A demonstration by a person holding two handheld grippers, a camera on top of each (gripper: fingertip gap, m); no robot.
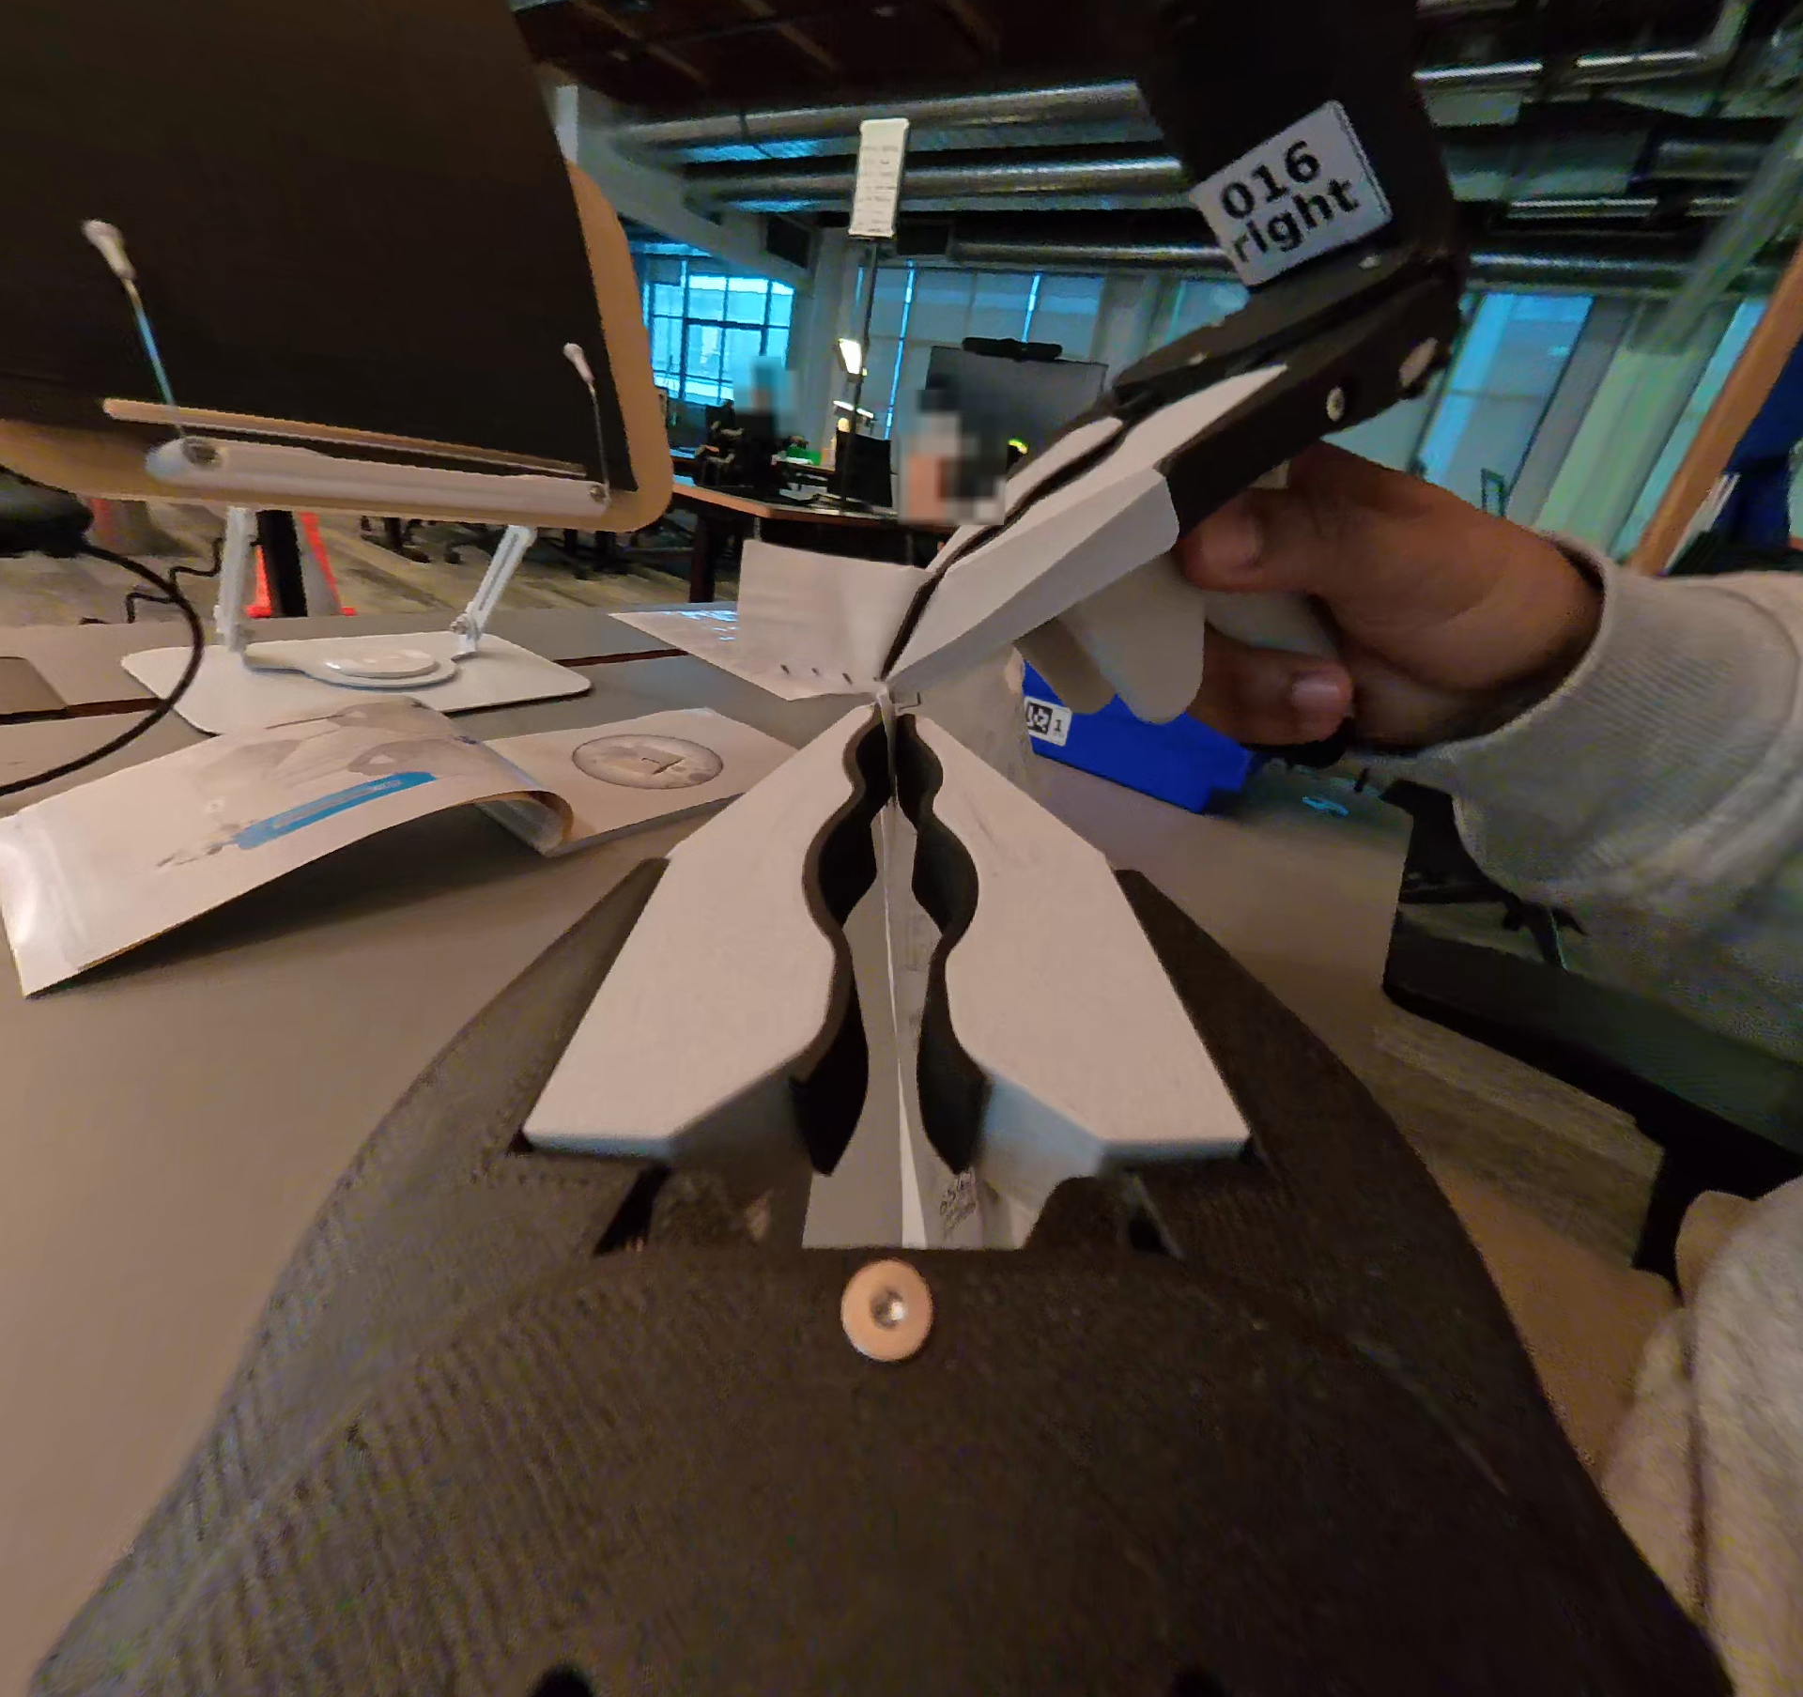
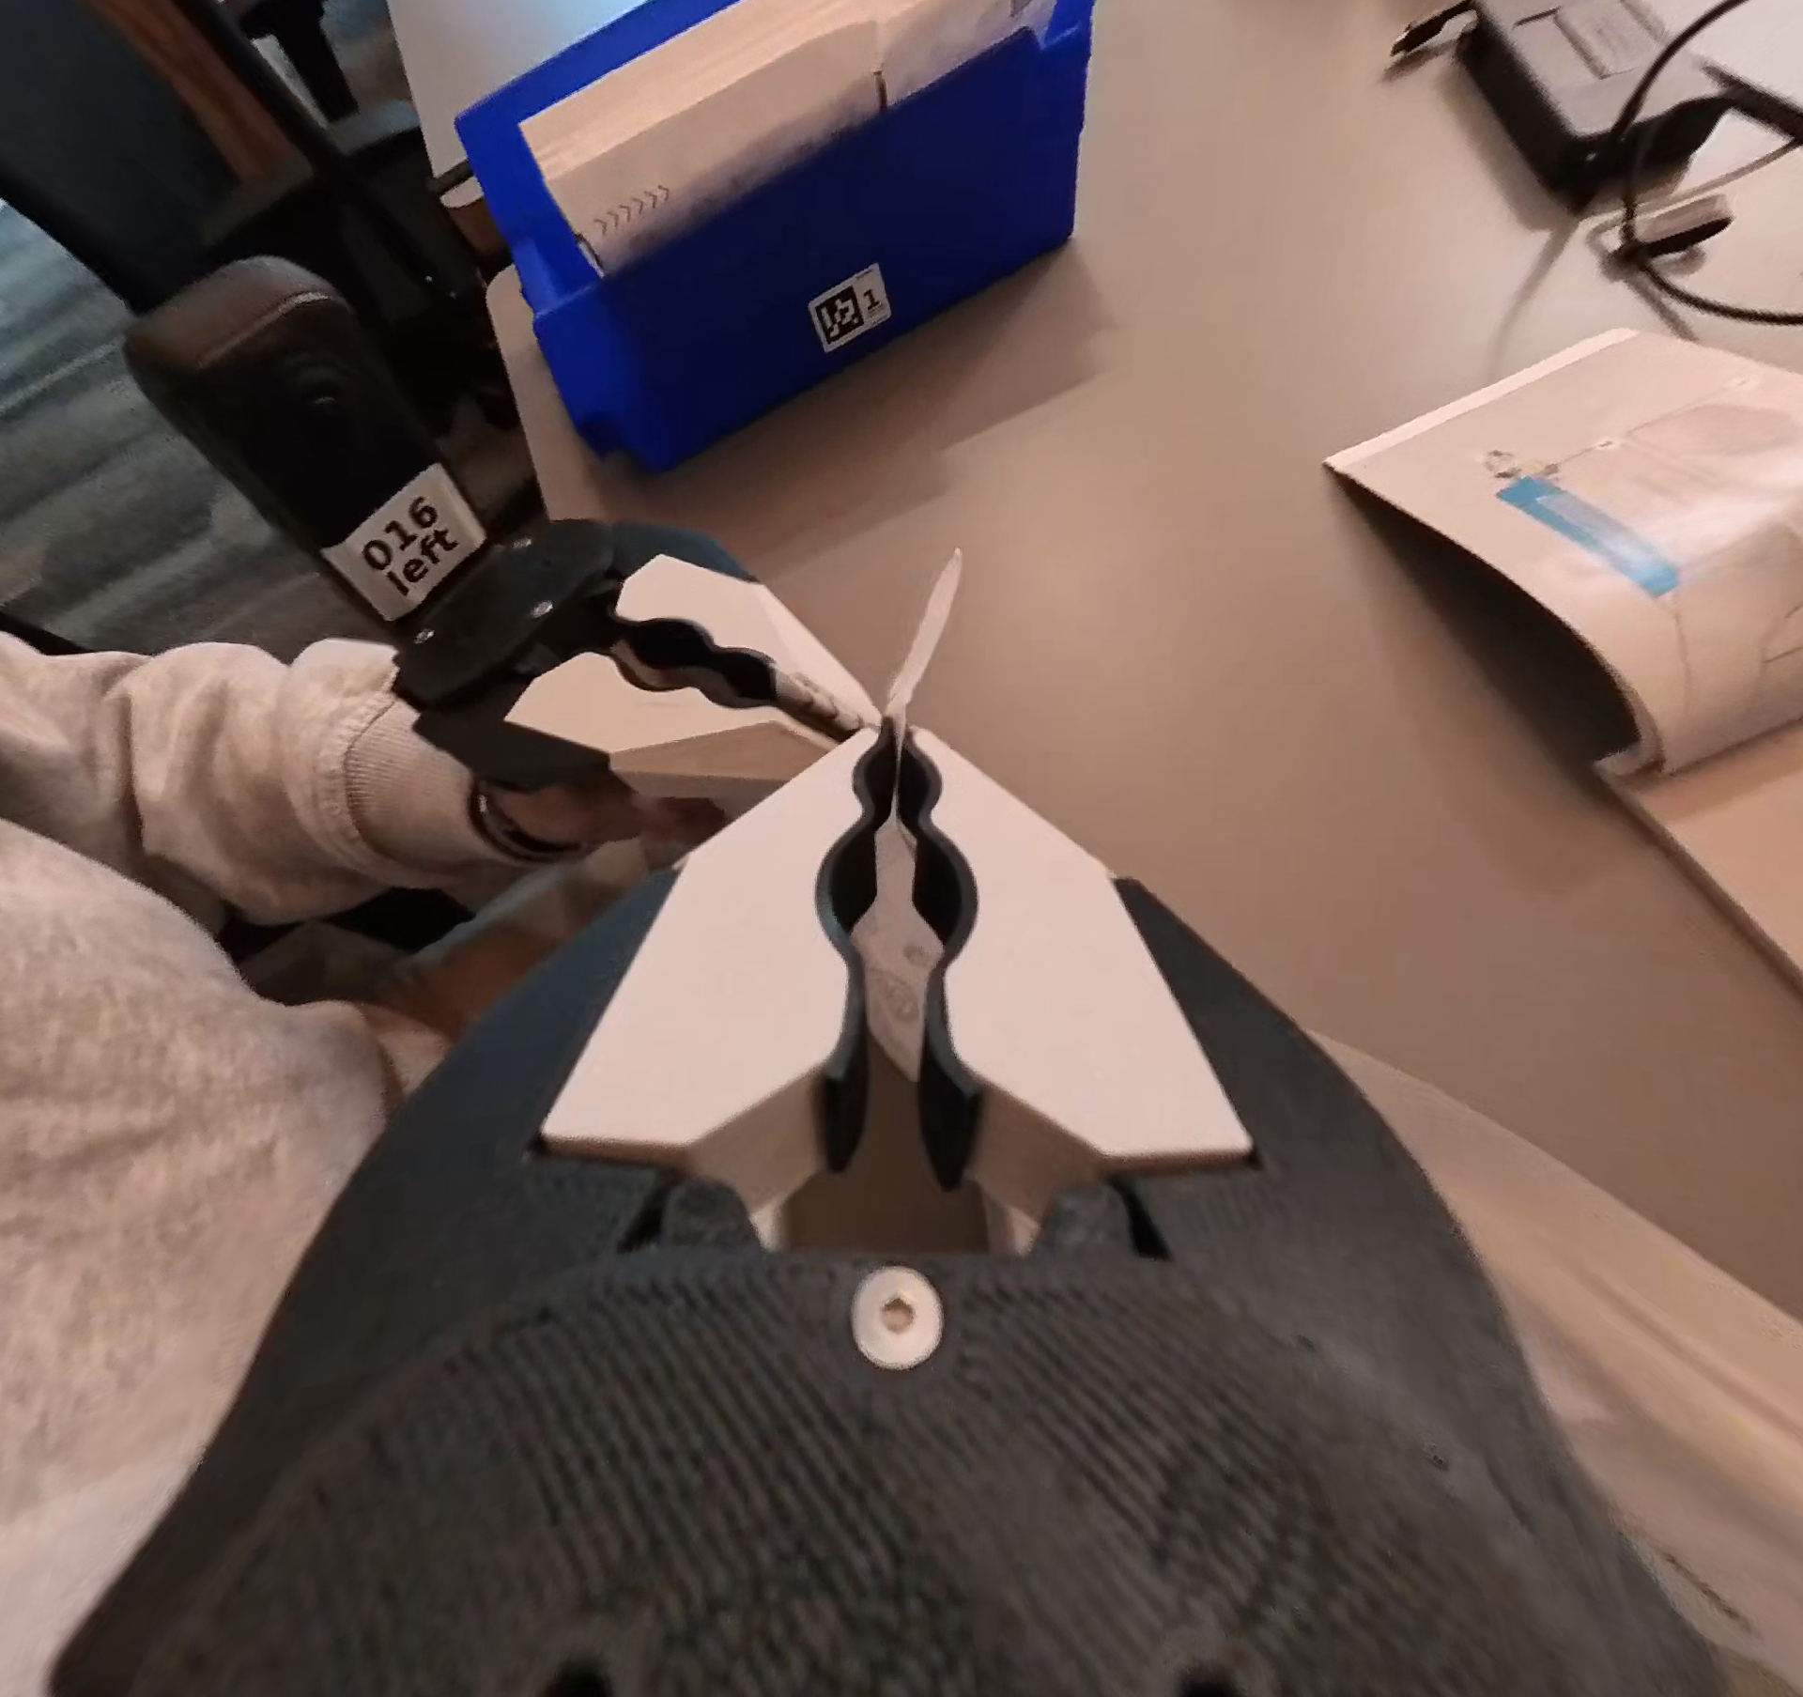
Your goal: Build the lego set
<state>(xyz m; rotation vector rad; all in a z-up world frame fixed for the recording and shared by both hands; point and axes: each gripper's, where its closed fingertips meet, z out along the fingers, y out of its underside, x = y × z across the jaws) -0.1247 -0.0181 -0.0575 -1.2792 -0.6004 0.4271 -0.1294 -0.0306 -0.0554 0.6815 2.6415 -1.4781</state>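
Observation:
A white paper bag (image 1: 895,967) of the lego set is held on edge between my two grippers above the grey table (image 1: 195,1114). My left gripper (image 1: 886,723) is shut on the bag's thin edge. My right gripper (image 1: 902,674) comes in from the upper right and pinches the same edge tip to tip with the left. In the right wrist view my right gripper (image 2: 893,738) is shut on the bag (image 2: 893,957), and a narrow flap of it (image 2: 932,626) sticks up past the tips. My left gripper (image 2: 859,721) meets it from the left. The bag's contents are hidden.
A blue bin (image 2: 781,304) with more white bags stands at the table's far edge. An open instruction booklet (image 2: 1610,577) lies to the right. A stand (image 1: 341,665) holding a dark board is at the left. A power adapter with cables (image 2: 1581,50) lies far right. My two grippers' fingertips are within a few centimetres of each other.

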